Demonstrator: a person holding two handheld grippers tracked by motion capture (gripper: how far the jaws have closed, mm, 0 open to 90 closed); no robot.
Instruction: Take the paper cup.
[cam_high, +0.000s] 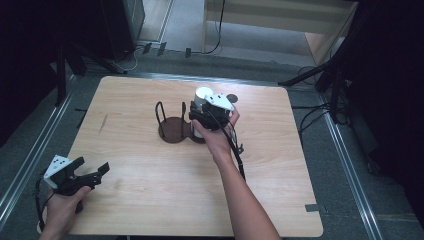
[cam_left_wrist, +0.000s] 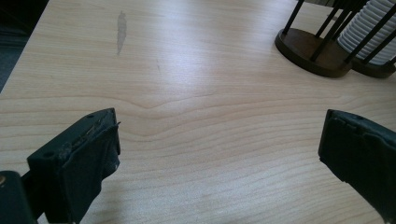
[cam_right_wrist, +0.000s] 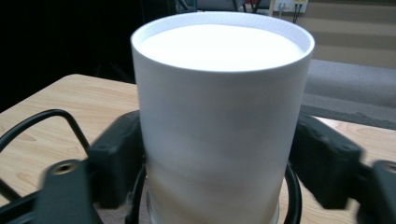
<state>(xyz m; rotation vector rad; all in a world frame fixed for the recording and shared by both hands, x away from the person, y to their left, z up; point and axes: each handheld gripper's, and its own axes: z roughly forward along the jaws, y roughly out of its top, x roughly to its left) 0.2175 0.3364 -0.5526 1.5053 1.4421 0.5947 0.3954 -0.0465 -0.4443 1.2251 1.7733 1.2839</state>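
Note:
A tall white cup (cam_high: 202, 95) stands in the right ring of a dark two-ring holder (cam_high: 172, 131) with black wire uprights, at the middle of the wooden table (cam_high: 150, 200). My right gripper (cam_high: 196, 119) reaches it from the near side. In the right gripper view its pads sit against both sides of the white cup (cam_right_wrist: 219, 93), low on the wall, and a wire loop of the holder (cam_right_wrist: 46, 116) shows at the left. My left gripper (cam_high: 93, 165) rests at the table's near left corner, jaws wide open over bare wood. The left gripper (cam_left_wrist: 219, 140) view shows the holder (cam_left_wrist: 308, 46) far off.
A grey streak (cam_left_wrist: 121, 28) marks the wood toward the left edge. A small dark round disc (cam_high: 232, 98) lies just behind the right hand. Metal rails and black stands and cables border the table on the floor around it.

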